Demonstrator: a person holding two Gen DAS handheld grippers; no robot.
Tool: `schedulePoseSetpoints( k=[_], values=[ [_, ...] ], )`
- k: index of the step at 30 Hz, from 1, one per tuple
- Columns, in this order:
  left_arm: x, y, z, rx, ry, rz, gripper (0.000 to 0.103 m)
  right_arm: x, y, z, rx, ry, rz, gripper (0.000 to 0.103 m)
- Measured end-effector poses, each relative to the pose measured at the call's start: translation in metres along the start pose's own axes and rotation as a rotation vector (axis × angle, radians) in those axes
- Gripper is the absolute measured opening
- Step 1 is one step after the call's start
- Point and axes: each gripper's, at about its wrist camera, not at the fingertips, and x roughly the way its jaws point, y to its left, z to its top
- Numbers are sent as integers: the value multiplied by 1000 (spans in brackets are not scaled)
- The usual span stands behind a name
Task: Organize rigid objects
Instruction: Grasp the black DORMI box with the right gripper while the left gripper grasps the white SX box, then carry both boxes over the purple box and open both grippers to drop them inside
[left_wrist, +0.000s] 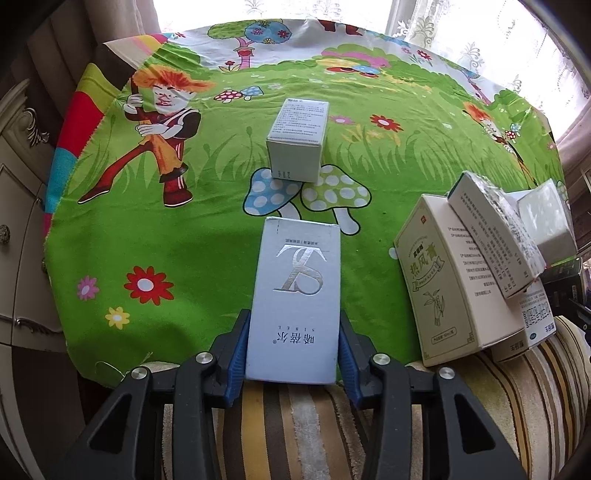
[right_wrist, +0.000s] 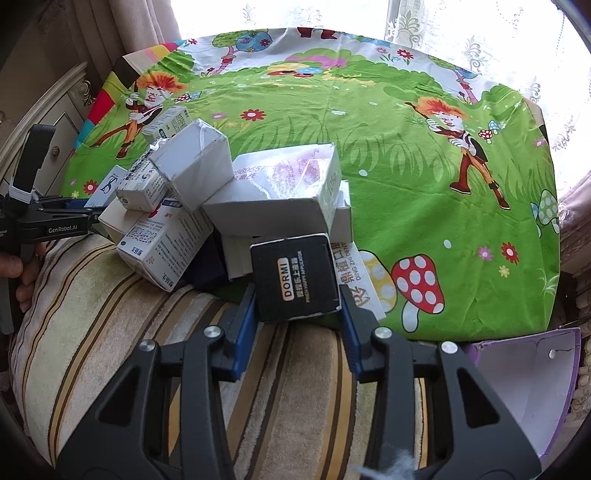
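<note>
On the near edge of the bench (left_wrist: 110, 229), where the green cartoon cloth (left_wrist: 192, 258) meets a striped cushion (right_wrist: 110, 314), both grippers are clamped on boxes. The left gripper (left_wrist: 292, 343) has its blue pads pressed against the long sides of the pale blue box (left_wrist: 295, 295), which lies flat and lengthwise between the fingers, its near end over the cushion; gripping across the narrow width probably gives the firmest hold for lifting it clear. Further out, a small white box (left_wrist: 295, 144) stands alone on the cloth, perhaps the start of a tidy row. The right gripper (right_wrist: 297, 299) holds the black box (right_wrist: 293, 278) by its two sides at the front of a jumbled pile of white cartons (right_wrist: 207, 184), several leaning on one another. Taking the front box first looks sensible, since it seems to carry nothing above it.
</note>
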Motion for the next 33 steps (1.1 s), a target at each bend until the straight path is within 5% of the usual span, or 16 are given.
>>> schedulePoseSetpoints(
  k=[17,27,33],
  values=[
    [-66,11,-26,-119,-207,3,42,-60,-14,-30,70,-123,124,43],
    [-122,-57,-48,-3,-326,-137,42,-117,-59,-68,192,-248,82,43],
    [-132,-129,-54,139,-288,-314,42,-134,-96,-98,281,-283,-30,43]
  ],
)
